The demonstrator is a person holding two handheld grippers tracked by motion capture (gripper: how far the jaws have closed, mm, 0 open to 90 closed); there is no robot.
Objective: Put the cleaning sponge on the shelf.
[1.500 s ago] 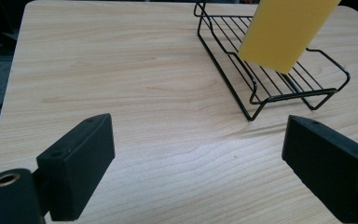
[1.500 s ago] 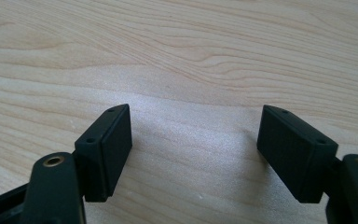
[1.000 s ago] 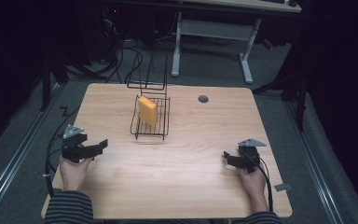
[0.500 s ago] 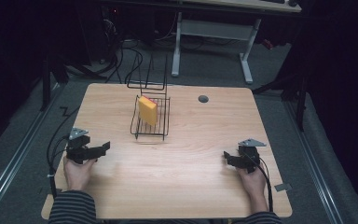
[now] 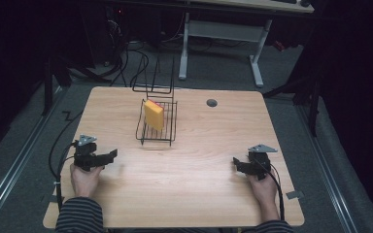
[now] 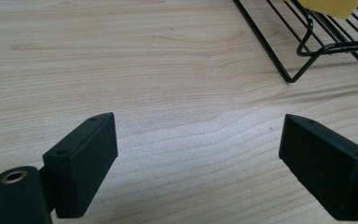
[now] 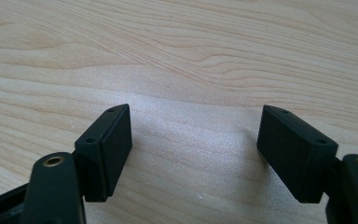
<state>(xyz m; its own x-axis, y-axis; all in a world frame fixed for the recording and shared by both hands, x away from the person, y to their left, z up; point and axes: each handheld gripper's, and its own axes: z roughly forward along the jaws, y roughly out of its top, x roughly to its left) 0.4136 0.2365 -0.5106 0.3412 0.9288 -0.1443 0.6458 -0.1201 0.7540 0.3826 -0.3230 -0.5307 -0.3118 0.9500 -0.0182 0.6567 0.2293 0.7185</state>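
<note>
A black wire rack (image 5: 158, 131) stands on the wooden table (image 5: 199, 194), left of the middle, with a yellow block (image 5: 154, 114) upright in it. My left gripper (image 5: 109, 156) rests low at the table's left side, pointing right, well short of the rack. In the left gripper view its jaws (image 6: 198, 126) stand apart over bare wood, with the rack's corner (image 6: 303, 51) and the yellow block's edge (image 6: 331, 7) ahead at upper right. My right gripper (image 5: 236, 165) sits at the right side, pointing left. Its jaws (image 7: 193, 121) are open over bare wood too.
A taller wire frame (image 5: 155, 82) rises just behind the rack at the table's far edge. A round cable hole (image 5: 211, 103) lies at the far right of the middle. Cables (image 5: 58, 155) trail off the left edge. White desk legs (image 5: 184, 43) stand beyond.
My left gripper has sunk a little toward the tabletop and shifted slightly right. The right gripper, the rack and the block have stayed where they were.
</note>
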